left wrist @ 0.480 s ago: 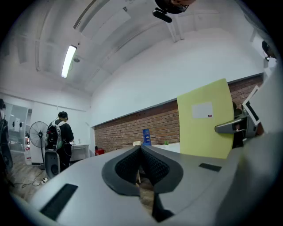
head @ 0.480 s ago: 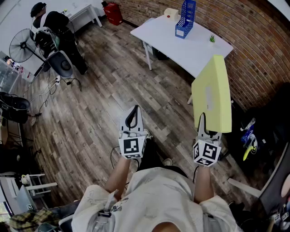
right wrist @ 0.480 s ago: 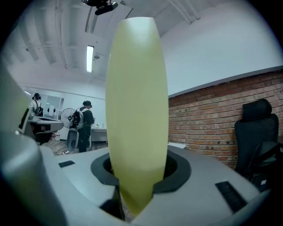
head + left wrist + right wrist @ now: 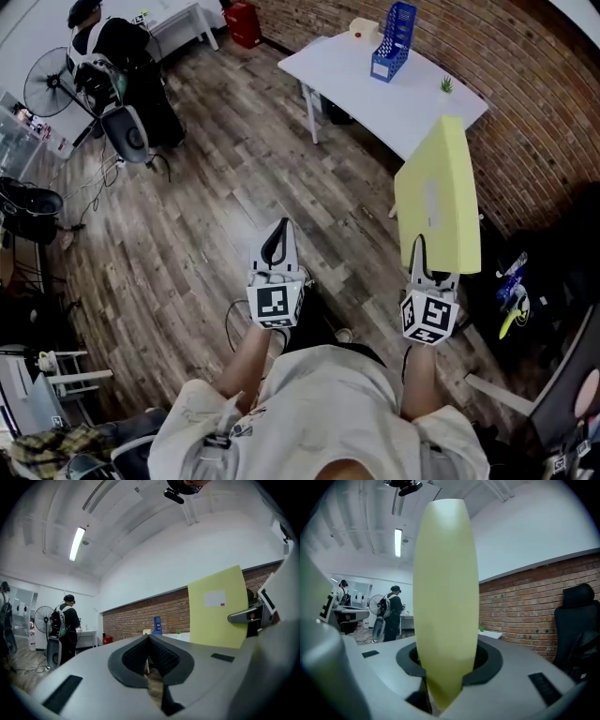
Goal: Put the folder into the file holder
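both forearms reached forward side by side, grippers level. the right gripper [image 4: 419, 251] pinched the yellow folder [image 4: 439, 192] by its lower edge, upright (edge-on to its own camera). the left gripper [image 4: 277, 242] was pressed together, empty. the blue file holder [image 4: 392, 41] stood well ahead on the white table [image 4: 342, 75].

Left gripper [image 4: 280, 227] level, fingers together, empty; right gripper [image 4: 419, 244] level, fingers clamping folder [image 4: 439, 192].

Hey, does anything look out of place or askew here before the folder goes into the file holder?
Nothing stands out. The yellow folder is held upright and looks unbent in the right tongs. The blue file holder stands upright on the white table ahead, and nothing is spilled.
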A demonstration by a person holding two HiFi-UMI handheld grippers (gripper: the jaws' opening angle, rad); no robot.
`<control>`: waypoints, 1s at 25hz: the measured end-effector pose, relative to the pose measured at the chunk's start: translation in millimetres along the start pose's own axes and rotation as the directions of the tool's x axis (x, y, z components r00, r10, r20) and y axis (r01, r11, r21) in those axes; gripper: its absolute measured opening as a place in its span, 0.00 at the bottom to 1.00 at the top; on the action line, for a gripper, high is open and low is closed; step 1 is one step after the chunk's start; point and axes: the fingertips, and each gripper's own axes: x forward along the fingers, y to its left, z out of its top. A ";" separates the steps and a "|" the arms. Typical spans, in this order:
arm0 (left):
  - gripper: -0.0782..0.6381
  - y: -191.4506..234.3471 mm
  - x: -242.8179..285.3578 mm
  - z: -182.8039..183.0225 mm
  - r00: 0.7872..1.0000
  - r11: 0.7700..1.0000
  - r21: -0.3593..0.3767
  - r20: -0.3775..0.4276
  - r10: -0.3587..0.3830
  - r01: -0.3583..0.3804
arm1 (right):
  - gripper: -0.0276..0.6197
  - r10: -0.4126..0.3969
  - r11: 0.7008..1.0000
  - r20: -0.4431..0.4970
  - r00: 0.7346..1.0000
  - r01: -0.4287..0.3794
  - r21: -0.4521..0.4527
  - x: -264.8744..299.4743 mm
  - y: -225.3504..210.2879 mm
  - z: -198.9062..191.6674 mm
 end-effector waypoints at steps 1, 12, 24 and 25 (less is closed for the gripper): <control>0.12 0.7 1.3 -1.7 1.000 1.000 -0.003 -0.004 0.001 -0.002 | 0.30 0.009 1.000 -0.005 1.000 -0.009 -0.001 2.6 2.1 -0.6; 0.12 27.0 38.2 -18.4 0.999 0.999 -0.031 -0.041 0.016 -0.017 | 0.30 0.044 0.998 -0.053 0.998 -0.046 -0.033 55.3 26.3 -4.0; 0.12 81.9 106.5 -45.4 0.994 0.997 -0.071 -0.101 0.035 -0.042 | 0.29 0.080 0.994 -0.104 0.991 -0.087 -0.066 149.7 63.5 -0.9; 0.12 88.3 111.7 -46.4 0.994 0.996 -0.075 -0.104 0.039 -0.047 | 0.29 0.086 0.993 -0.108 0.990 -0.094 -0.069 157.7 68.6 0.2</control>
